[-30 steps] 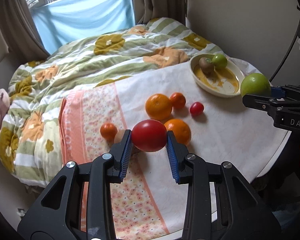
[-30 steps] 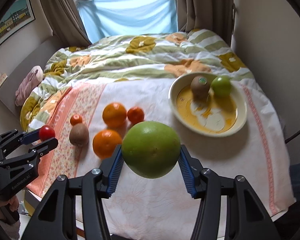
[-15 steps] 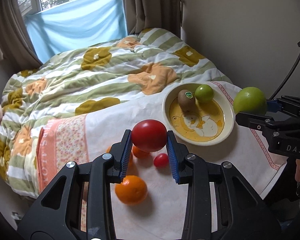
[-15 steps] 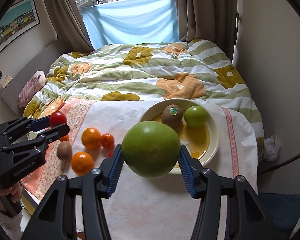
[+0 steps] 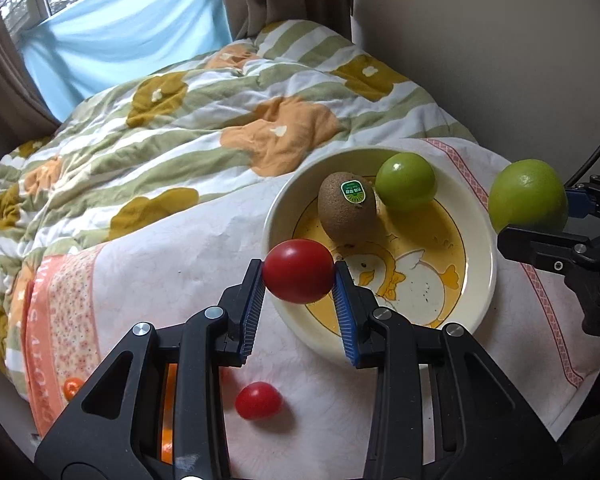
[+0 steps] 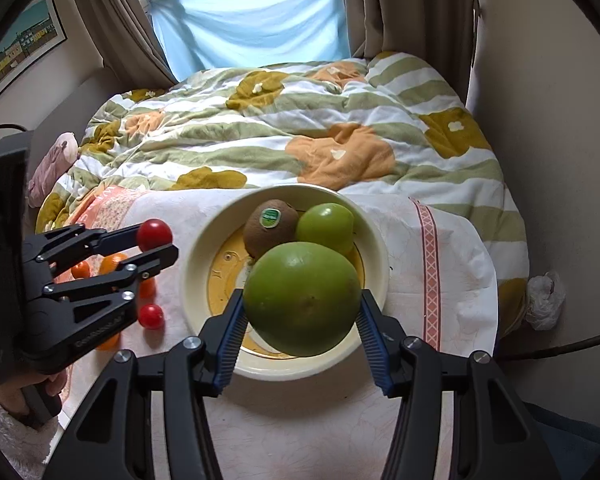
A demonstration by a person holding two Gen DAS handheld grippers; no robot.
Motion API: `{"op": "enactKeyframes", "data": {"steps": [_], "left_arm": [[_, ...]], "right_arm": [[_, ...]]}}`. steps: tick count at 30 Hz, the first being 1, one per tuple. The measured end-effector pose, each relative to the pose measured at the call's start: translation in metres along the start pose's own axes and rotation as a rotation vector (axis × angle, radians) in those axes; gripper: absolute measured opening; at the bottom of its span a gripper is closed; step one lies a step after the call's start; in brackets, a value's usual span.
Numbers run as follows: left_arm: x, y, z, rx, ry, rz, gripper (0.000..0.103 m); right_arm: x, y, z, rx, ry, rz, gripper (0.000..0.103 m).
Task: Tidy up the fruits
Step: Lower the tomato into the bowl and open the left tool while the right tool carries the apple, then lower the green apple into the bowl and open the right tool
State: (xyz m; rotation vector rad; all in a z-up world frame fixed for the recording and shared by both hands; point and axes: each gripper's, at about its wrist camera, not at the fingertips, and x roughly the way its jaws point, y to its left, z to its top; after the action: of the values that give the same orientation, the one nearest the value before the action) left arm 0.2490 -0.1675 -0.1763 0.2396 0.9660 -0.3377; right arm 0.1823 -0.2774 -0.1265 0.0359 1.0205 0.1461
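The left gripper is found clamped on a red tomato, which is pinched between the two blue ribbed pads near their tips and carried clear of the cloth. Beyond and just to the right of those fingers a cream bowl with a yellow duck print is seen; the tomato is held over its near left rim. In the bowl, ahead of the fingers, a brown kiwi with a green sticker and a small green fruit are lying, touching each other at the far side. Below the left finger, on the white cloth, a smaller red tomato is resting; parts of oranges are glimpsed behind the gripper frame.

The right gripper is found closed on a large green citrus, pinched at its sides between the blue pads. The citrus is held above the near part of the bowl, directly in front of the kiwi and the green fruit. To the left of the right fingers the left gripper is seen from the side with its tomato, held by a hand in a white fleecy sleeve. Beneath it oranges and the small tomato are lying on the cloth. A floral quilt is spread beyond the bowl.
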Motion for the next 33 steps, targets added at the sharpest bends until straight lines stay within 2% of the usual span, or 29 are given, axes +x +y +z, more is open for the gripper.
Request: {"op": "enactKeyframes", "data": {"steps": [6, 14, 15, 16, 17, 18, 33], "left_arm": [[0.029, -0.008, 0.004, 0.035, 0.042, 0.019, 0.038], [0.046, -0.013, 0.003, 0.064, 0.090, 0.009, 0.040], [0.048, -0.014, 0.003, 0.064, 0.095, 0.003, 0.055], [0.047, -0.014, 0.004, 0.065, 0.090, -0.026, 0.064], [0.046, -0.016, 0.004, 0.064, 0.082, -0.050, 0.090], [0.043, -0.018, 0.005, 0.065, 0.071, -0.037, 0.103], [0.005, -0.013, 0.002, 0.060, 0.041, -0.046, 0.103]], "right_arm": [[0.019, -0.014, 0.000, 0.013, 0.018, 0.025, 0.050], [0.031, -0.024, 0.002, 0.039, 0.023, 0.045, 0.050], [0.031, -0.025, 0.002, 0.044, 0.023, 0.046, 0.050], [0.032, -0.026, 0.002, 0.047, 0.023, 0.046, 0.050], [0.032, -0.026, 0.002, 0.050, 0.023, 0.045, 0.050], [0.032, -0.027, 0.002, 0.052, 0.024, 0.044, 0.050], [0.021, -0.026, 0.007, 0.059, 0.012, 0.032, 0.050]]}}
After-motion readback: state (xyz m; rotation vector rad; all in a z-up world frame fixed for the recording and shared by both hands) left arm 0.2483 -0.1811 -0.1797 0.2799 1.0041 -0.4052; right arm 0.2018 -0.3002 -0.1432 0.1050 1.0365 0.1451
